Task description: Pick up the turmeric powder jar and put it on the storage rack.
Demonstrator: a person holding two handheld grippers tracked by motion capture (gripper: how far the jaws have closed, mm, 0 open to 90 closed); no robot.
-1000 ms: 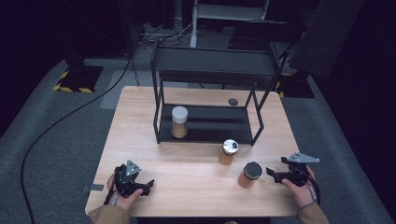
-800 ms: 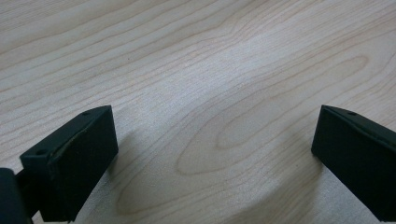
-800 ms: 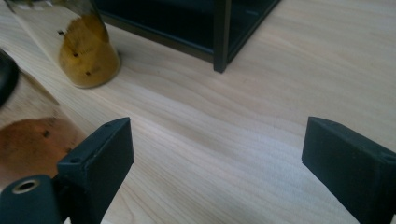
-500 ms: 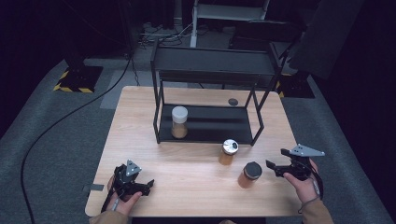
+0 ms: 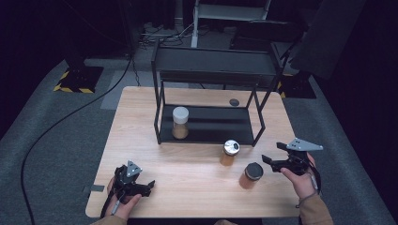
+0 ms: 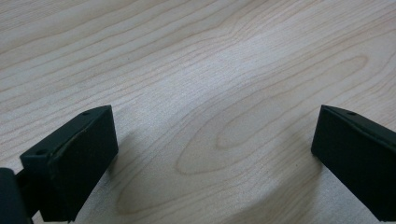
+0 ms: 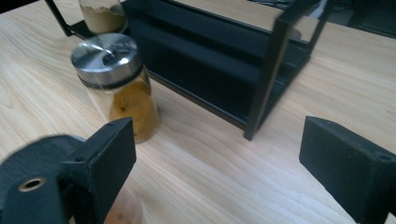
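black-lid jar (image 5: 251, 175): brown powder | silver-lid jar (image 5: 228, 152): amber spice | right gripper (image 5: 272, 159): jaws apart, just been closing, empty | left gripper (image 5: 146, 186): apart

dark room, grey carpet (image 5: 56, 140), wooden table (image 5: 197, 173).

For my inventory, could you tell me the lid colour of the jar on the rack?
White lid, best in the high view.

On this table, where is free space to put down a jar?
Free: the table left of the rack, and the middle front between the left gripper and the black-lidded jar. Crowded: front right, around that jar, the silver-lidded jar and the right gripper.
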